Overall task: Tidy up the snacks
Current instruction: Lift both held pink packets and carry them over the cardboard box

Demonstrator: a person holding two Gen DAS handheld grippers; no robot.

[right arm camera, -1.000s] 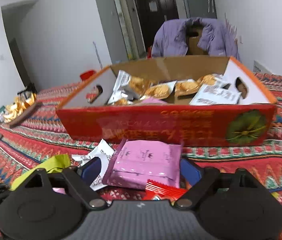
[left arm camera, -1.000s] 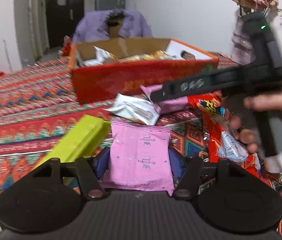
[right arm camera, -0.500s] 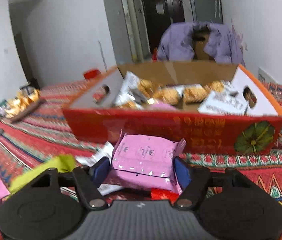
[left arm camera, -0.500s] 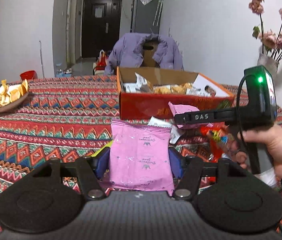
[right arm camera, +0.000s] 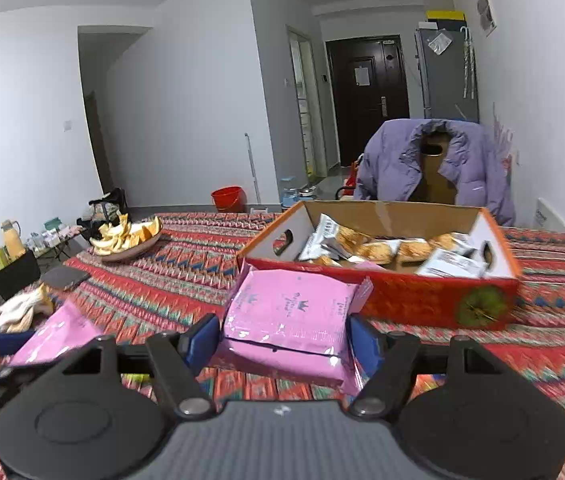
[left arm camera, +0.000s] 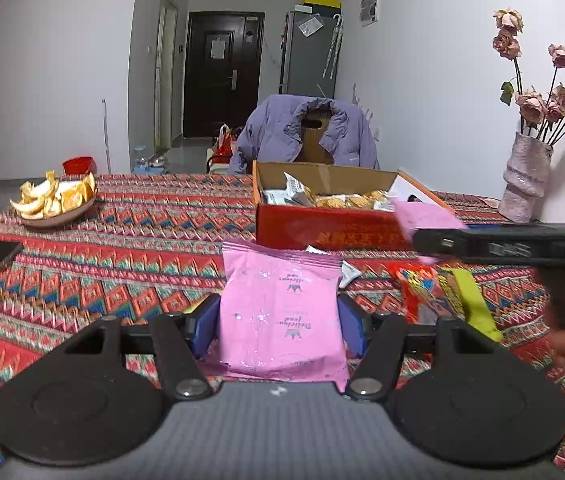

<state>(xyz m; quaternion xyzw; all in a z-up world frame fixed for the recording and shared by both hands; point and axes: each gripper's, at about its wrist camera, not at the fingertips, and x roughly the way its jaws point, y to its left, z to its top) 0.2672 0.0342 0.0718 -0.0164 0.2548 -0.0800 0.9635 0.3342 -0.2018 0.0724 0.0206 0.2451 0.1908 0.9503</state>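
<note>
Fingers, left (left arm camera: 278, 326): we are gripping a pink snack packet (left arm camera: 280, 312) by its side edges, lifted clear of the table (left arm camera: 130, 248).
Fingers, right (right arm camera: 284, 340): having just been closing, we are pinching two stacked pink packets (right arm camera: 288, 320) between the blue pads.
Handling: the packets are looking light, soft and crinkly, likely slippery film; we are judging the sealed side edges the safest hold, without crushing the contents.
Destination: the red cardboard box (right arm camera: 402, 300) is sitting just ahead, open, partly filled.
Leftovers: loose wrappers (left arm camera: 438, 292) are lying near the box.
</note>
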